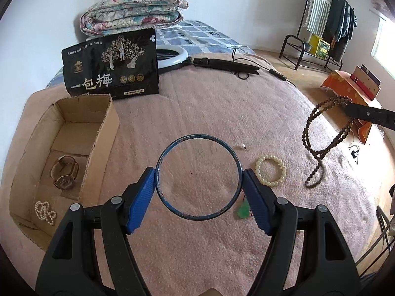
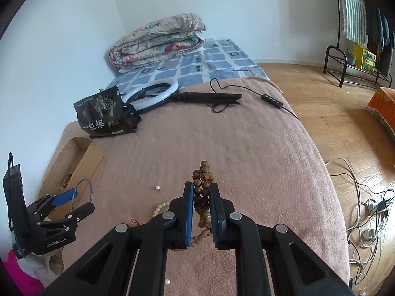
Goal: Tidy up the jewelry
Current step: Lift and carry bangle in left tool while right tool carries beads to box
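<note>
Two hand-held grippers hover over a pink blanket (image 1: 209,103) spread on a bed, each carrying one piece of jewelry. The left gripper (image 1: 198,187) has its blue pads spread wide and pressed against opposite sides of a thin blue bangle (image 1: 158,162), pinching it across its width so the ring stands open between the fingers, above the middle of the blanket. The right gripper (image 2: 201,207) has its pads nearly together, squeezing several bunched strands of a long brown bead necklace (image 2: 203,180); from the left wrist view the rest of that necklace dangles in loops near the blanket's right edge, its lowest loop about level with the fabric.

One open cardboard box (image 1: 74,113) sits at the blanket's left edge, seemingly the collecting place. It already holds two pieces: one brown-strapped wristwatch (image 1: 64,172) and one small white pearl strand (image 1: 45,212) in its near corner.

Four pieces lie loose on the blanket: one cream bead bracelet (image 1: 271,171) just right of the bangle, one tiny pearl earring (image 1: 242,146) beyond it, one green pendant (image 1: 242,211) partly hidden behind the left gripper's right finger, and a bit of red cord whose piece I cannot make out.

Judging by this, both held items are probably bound for the box, and sorting is about a third done.
</note>
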